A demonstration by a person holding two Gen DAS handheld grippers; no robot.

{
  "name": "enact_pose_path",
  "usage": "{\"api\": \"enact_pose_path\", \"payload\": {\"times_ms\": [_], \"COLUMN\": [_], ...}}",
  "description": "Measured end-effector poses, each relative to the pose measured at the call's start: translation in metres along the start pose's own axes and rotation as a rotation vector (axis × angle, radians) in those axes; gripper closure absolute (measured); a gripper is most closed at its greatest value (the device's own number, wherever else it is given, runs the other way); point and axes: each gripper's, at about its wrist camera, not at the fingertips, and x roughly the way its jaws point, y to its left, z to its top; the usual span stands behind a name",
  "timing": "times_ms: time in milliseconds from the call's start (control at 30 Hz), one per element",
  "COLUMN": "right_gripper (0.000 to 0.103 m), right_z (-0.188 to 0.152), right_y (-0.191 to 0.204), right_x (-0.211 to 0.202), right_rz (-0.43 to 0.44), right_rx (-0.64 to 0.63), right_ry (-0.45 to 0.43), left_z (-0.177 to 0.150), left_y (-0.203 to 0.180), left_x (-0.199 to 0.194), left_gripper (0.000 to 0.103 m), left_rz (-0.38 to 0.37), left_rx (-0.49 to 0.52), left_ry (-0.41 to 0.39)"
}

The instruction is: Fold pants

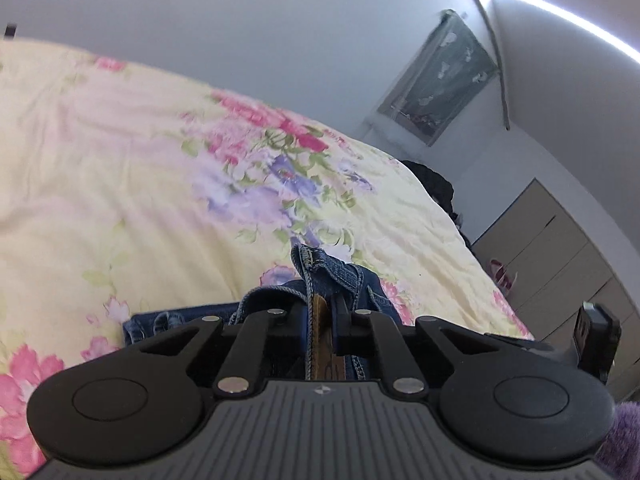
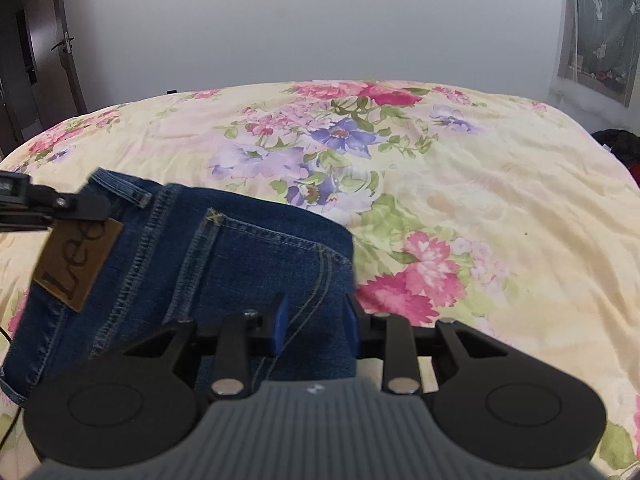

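Note:
Blue jeans [image 2: 240,256] lie on a floral quilt [image 2: 480,184], seat side up, with a brown leather patch [image 2: 76,264] on the waistband. My left gripper [image 1: 322,316] is shut on the waistband, with the patch [image 1: 320,336] and a belt loop pinched between its fingers. In the right wrist view the left gripper [image 2: 80,204] comes in from the left edge, at the patch. My right gripper [image 2: 316,320] has its blue pads [image 2: 280,320] on either side of the jeans' right-hand folded edge, with denim filling the gap. Part of the right gripper [image 1: 596,332] shows at the far right of the left wrist view.
The quilt covers a wide bed [image 1: 120,160] that reaches to a pale wall. A dark heap of clothes [image 2: 620,148] lies at the bed's right edge. Grey cupboards [image 1: 560,248] and a curtained window [image 1: 440,80] stand on the right, and a door [image 2: 64,48] on the left.

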Motion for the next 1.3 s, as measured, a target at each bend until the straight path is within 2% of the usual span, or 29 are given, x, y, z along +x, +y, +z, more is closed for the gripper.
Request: {"api": "enact_pose_path", "payload": {"times_ms": [67, 200, 233, 267, 367, 500, 567, 700, 800, 933, 1033, 1133, 1200, 1300], "right_gripper": [0.077, 0.079, 0.083, 0.088, 0.088, 0.087, 0.087, 0.087, 0.087, 0.088, 0.102, 0.103, 0.103, 0.103], "right_z": [-0.002, -0.009, -0.01, -0.01, -0.01, -0.012, -0.016, -0.015, -0.002, 0.021, 0.038, 0.047, 0.047, 0.038], "right_y": [-0.006, -0.003, 0.001, 0.004, 0.015, 0.011, 0.01, 0.016, 0.016, 0.019, 0.018, 0.016, 0.015, 0.02], "right_x": [-0.005, -0.006, -0.004, 0.0, 0.015, 0.043, 0.059, 0.062, 0.052, 0.034, 0.053, 0.084, 0.106, 0.126], "right_rz": [0.007, 0.056, 0.066, 0.076, 0.054, 0.055, 0.052, 0.023, 0.024, 0.012, 0.023, 0.023, 0.023, 0.007], "right_rx": [0.026, 0.042, 0.038, 0.032, -0.005, -0.028, -0.042, -0.065, -0.054, -0.08, -0.025, 0.021, 0.032, -0.006], "right_ry": [0.006, 0.013, 0.014, 0.019, 0.043, 0.132, 0.175, 0.193, 0.201, 0.089, 0.103, 0.126, 0.175, 0.205], "left_z": [0.002, -0.01, -0.016, -0.021, -0.03, -0.037, -0.04, -0.039, -0.031, -0.028, -0.029, -0.03, -0.031, -0.032], "left_y": [-0.003, 0.031, 0.041, 0.05, 0.069, 0.08, 0.084, 0.08, 0.072, 0.064, 0.072, 0.076, 0.08, 0.081], "left_x": [-0.008, 0.006, 0.01, 0.015, 0.024, 0.036, 0.038, 0.037, 0.033, 0.033, 0.035, 0.036, 0.037, 0.04], "left_gripper": [0.092, 0.092, 0.092, 0.091, 0.09, 0.087, 0.082, 0.08, 0.078, 0.078, 0.075, 0.073, 0.073, 0.073], "left_rz": [0.039, 0.13, 0.141, 0.143, 0.144, 0.131, 0.125, 0.15, 0.17, 0.214, 0.219, 0.213, 0.204, 0.197], "left_rx": [0.038, -0.018, -0.039, -0.066, -0.124, -0.103, -0.11, -0.114, -0.109, -0.063, -0.115, -0.111, -0.119, -0.124], "left_ry": [0.017, 0.101, 0.113, 0.121, 0.13, 0.154, 0.157, 0.166, 0.183, 0.197, 0.207, 0.21, 0.208, 0.199]}}
